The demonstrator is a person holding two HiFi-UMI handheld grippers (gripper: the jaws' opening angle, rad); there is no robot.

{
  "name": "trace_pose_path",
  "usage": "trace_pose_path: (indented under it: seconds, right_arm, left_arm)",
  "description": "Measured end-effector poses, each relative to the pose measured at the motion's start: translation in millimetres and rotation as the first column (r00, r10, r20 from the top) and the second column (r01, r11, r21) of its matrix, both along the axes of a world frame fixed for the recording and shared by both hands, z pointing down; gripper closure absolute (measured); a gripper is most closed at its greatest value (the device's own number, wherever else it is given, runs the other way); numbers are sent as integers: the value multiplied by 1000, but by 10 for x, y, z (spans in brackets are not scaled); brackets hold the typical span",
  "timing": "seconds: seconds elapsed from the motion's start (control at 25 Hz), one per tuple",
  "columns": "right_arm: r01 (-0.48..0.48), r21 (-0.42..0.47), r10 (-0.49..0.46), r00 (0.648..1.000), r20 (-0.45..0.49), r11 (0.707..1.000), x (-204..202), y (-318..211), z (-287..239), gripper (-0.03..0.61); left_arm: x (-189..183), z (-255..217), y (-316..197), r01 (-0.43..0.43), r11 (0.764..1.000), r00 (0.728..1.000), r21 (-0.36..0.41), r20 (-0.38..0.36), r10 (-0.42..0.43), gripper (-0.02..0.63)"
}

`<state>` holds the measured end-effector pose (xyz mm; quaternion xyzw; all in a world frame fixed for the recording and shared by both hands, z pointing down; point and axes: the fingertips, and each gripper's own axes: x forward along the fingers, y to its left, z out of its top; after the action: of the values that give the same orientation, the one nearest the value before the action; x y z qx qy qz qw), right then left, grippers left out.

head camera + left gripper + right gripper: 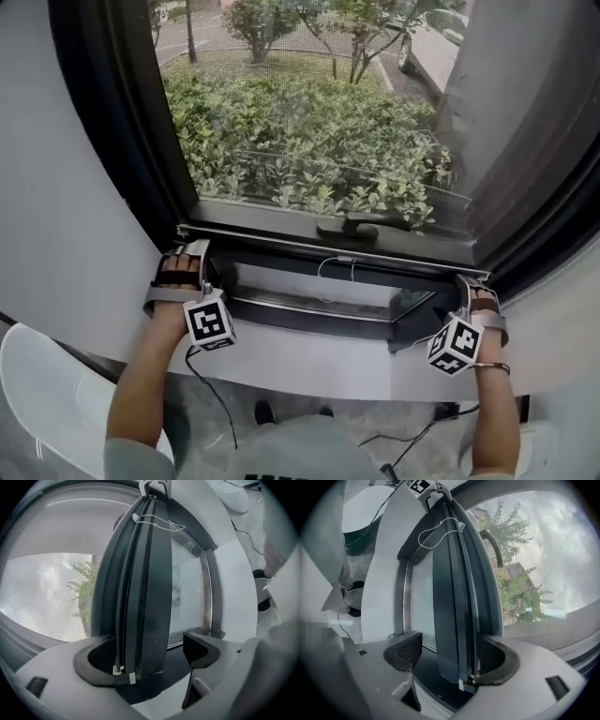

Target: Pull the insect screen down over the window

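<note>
The screen bar (281, 243) is shown low on the window by the head view; the left claw (147, 656) and right claw (450, 660) are seen spread around it only in the gripper views.

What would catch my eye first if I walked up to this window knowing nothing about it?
Most likely the green shrubs outside, seen through the fine mesh of the insect screen that fills the window. Next, the screen's dark bottom bar running across low down. The left gripper and the right gripper sit at its two ends, each with its jaws apart and the bar between them.
</note>
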<state>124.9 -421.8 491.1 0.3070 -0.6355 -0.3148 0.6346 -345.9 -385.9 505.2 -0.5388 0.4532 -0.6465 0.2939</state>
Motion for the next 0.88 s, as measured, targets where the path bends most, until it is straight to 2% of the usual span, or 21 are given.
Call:
trace_pose_path:
  seconds: [0.16, 0.32, 0.6, 0.88]
  right_arm:
    - [-15, 3, 15, 999, 36, 1000, -15, 66, -2, 215]
    - [-19, -9, 19, 1000, 11, 1000, 16, 58, -11, 215]
    - [-12, 27, 11, 1000, 25, 1000, -31, 5, 33, 215]
    - [-11, 41, 9, 999, 39, 999, -13, 4, 34, 215]
  left_arm:
    - [-7, -51, -1, 1, 1000, 1000, 20, 8, -2, 183]
    - [6, -120, 0, -26, 999, 1000, 19, 9, 25, 255]
    - [-25, -97, 18, -15, 1000, 1000, 9, 14, 15, 256]
    - [3, -104, -1, -42, 999, 999, 16, 27, 42, 265]
